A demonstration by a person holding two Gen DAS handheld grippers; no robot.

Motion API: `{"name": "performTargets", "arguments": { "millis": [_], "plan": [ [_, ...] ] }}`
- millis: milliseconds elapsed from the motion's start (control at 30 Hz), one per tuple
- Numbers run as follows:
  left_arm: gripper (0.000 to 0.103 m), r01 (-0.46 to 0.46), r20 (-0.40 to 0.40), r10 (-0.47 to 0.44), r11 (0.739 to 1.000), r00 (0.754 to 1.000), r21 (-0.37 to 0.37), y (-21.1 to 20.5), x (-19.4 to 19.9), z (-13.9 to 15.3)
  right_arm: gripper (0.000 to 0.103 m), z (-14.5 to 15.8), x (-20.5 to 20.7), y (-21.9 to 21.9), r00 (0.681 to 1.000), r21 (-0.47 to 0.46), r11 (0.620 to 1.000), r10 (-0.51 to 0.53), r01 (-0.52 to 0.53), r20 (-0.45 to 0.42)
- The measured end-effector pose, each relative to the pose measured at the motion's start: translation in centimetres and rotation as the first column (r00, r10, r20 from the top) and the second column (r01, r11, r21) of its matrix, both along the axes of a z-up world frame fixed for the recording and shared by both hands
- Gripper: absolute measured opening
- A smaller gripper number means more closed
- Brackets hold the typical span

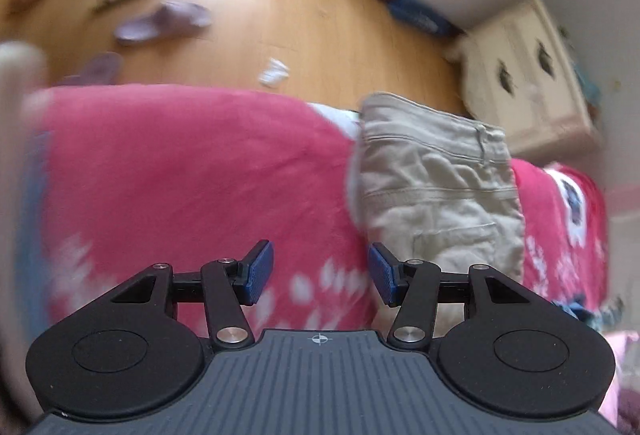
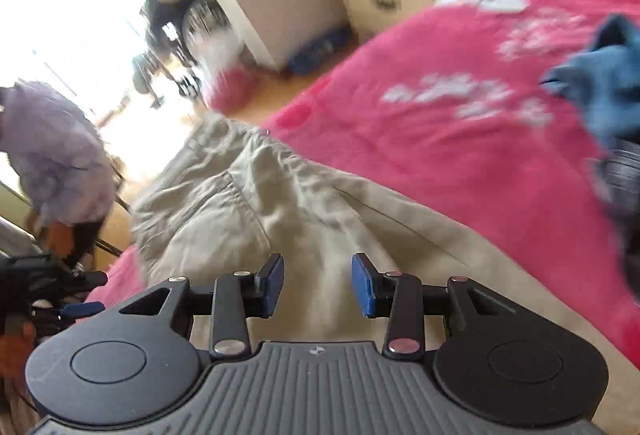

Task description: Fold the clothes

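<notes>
left tongs [image 1: 321, 272]: apart, empty | khaki trousers [image 1: 436, 191]: on pink bedspread [image 1: 180, 163] | wooden floor [image 1: 300, 19] beyond

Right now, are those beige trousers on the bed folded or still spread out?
Spread out and rumpled: the beige trousers lie unfolded across the pink blanket, waistband flat.

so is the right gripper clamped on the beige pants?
No, the right gripper is open above the beige pants, its fingers apart with nothing between them.
</notes>
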State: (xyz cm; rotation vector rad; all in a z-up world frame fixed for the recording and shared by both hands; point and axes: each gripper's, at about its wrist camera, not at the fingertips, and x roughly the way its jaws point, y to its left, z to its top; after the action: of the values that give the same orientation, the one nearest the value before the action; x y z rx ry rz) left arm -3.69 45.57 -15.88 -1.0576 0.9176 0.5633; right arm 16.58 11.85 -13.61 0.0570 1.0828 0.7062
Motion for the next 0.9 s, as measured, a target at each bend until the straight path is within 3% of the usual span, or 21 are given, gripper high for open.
{"name": "performTargets", "arguments": {
  "millis": [200, 333, 400, 433, 467, 667, 800, 900],
  "plan": [
    [0.052, 0.033, 0.057, -0.033, 0.999, 0.998, -0.009, 0.2, 1.7, -2.1, 0.043, 0.0, 3.7, 8.9, 0.988, 0.033, 0.993, 0.107, -0.111, 0.115],
    [0.049, 0.056, 0.095, -0.054, 0.998, 0.994, -0.015, 0.3, 2.8, -3.5, 0.054, -2.0, 7.2, 14.5, 0.969, -0.081, 0.971, 0.231, -0.224, 0.087],
    [0.037, 0.067, 0.114, -0.065, 0.998, 0.991, -0.017, 0.4, 3.3, -4.2, 0.035, -3.2, 8.1, 16.4, 0.959, -0.136, 0.951, 0.283, -0.277, 0.026],
    [0.032, 0.077, 0.123, -0.076, 0.997, 0.990, -0.003, 0.1, 3.5, -4.3, 0.016, -3.2, 7.8, 16.9, 0.955, -0.166, 0.944, 0.295, -0.285, 0.040],
    [0.024, 0.080, 0.130, -0.082, 0.997, 0.988, 0.018, -0.3, 3.5, -4.1, 0.012, -3.0, 7.4, 17.2, 0.950, -0.187, 0.939, 0.306, -0.289, 0.063],
    [0.012, 0.066, 0.139, -0.077, 0.994, 0.987, 0.086, -1.5, 2.9, -2.8, 0.010, -1.2, 3.4, 18.0, 0.895, -0.212, 0.930, 0.350, -0.298, 0.276],
    [0.009, 0.061, 0.114, -0.074, 0.991, 0.991, 0.120, -1.9, 2.6, -2.2, 0.010, -2.5, 3.0, 20.2, 0.869, -0.243, 0.918, 0.380, -0.313, 0.316],
    [0.009, 0.069, 0.096, -0.083, 0.987, 0.992, 0.148, -2.2, 2.5, -2.0, 0.010, -3.7, 3.1, 20.1, 0.880, -0.235, 0.925, 0.363, -0.300, 0.307]
  ]
}}
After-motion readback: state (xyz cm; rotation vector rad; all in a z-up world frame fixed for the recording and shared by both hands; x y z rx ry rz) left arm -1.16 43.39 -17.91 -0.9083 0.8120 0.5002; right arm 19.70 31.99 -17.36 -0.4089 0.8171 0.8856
